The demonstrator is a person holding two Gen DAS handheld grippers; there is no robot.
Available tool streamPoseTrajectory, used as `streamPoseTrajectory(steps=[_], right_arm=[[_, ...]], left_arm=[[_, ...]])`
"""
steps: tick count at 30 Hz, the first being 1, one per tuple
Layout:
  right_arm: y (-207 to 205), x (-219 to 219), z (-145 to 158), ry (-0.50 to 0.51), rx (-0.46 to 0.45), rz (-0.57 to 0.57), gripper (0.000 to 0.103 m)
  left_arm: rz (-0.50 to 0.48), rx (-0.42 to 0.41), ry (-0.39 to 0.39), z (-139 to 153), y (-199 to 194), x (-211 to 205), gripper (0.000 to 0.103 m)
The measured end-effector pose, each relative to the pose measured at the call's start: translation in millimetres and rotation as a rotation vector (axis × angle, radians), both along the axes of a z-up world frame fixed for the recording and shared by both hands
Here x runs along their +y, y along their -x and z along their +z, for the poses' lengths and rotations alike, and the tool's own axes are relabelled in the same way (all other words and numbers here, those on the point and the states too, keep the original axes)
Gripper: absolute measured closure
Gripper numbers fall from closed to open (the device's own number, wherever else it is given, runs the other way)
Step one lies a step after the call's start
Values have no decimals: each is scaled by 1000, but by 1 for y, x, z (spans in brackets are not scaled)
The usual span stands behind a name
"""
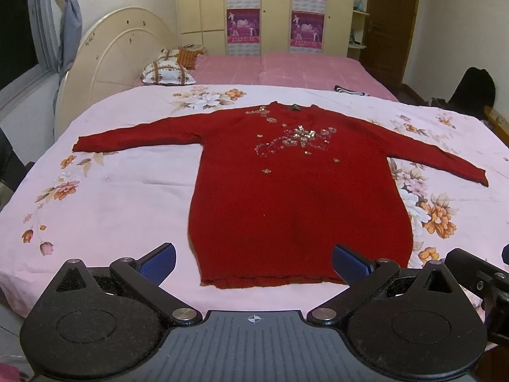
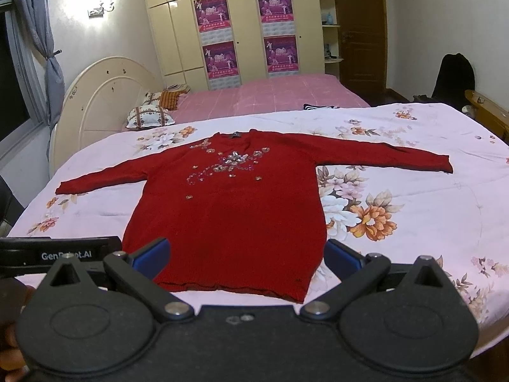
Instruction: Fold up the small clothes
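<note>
A red long-sleeved sweater [image 1: 296, 197] with sequin flowers on the chest lies flat and face up on a pale pink floral bedspread [image 1: 111, 197], both sleeves spread out to the sides. It also shows in the right wrist view [image 2: 229, 216]. My left gripper [image 1: 254, 262] is open and empty, held above the sweater's hem. My right gripper [image 2: 246, 256] is open and empty too, over the hem. The left gripper's body [image 2: 60, 254] shows at the left edge of the right wrist view.
The bedspread [image 2: 413, 191] covers the near part of a bed; beyond is a pink checked sheet [image 1: 286, 70], pillows [image 1: 167, 71] and a cream headboard [image 1: 111, 63] at left. A wardrobe [image 2: 238, 31] and a door stand behind. A wooden edge [image 2: 486, 108] lies at right.
</note>
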State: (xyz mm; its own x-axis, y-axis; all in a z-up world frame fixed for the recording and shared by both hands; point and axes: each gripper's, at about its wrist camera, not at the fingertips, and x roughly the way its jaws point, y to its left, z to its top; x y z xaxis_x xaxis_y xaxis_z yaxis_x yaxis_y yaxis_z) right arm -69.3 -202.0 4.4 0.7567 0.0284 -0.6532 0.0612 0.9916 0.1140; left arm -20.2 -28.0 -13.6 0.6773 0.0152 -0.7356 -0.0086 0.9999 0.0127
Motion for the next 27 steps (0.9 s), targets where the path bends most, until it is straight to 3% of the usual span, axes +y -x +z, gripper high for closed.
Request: streamPoseTrajectory(steps=[27], right_arm=[[-4,7,-2,7,4,-3,1]], left_arm=[[-10,-3,1,-2,-5,2,0]])
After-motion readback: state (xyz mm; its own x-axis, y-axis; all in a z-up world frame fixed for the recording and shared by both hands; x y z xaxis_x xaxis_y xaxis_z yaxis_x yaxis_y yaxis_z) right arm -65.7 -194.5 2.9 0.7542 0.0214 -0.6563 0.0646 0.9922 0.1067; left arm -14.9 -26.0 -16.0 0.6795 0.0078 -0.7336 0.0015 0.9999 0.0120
